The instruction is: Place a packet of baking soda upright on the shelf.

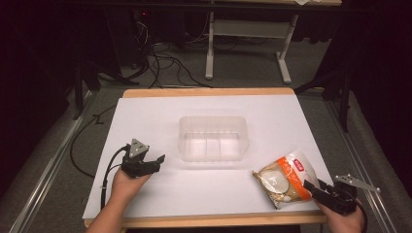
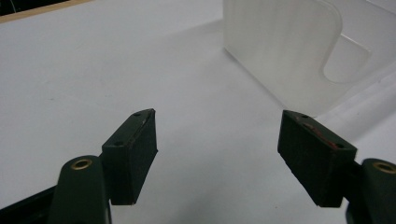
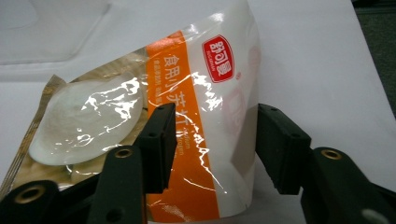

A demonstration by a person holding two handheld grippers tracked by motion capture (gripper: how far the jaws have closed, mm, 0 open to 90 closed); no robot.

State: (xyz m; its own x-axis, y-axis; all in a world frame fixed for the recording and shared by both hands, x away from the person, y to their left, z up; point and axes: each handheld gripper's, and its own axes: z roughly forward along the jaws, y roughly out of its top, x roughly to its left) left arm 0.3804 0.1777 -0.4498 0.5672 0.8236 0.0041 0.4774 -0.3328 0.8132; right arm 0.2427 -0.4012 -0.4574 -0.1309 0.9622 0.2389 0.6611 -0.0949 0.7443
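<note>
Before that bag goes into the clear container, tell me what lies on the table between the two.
Nothing visible does. The bag lies at the near right of the white table, its edge between the jaws of the right gripper. Bare tabletop separates it from the clear container, which looks empty. The left gripper stands open, left of the container.

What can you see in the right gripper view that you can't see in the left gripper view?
The right gripper view alone has the shiny orange and white food bag lying between the right gripper jaws. The left gripper view alone has the left gripper, its jaws wide apart with nothing between them. Both views have the white table cover and the clear plastic tub, which the right gripper view catches at its top left corner.
</note>
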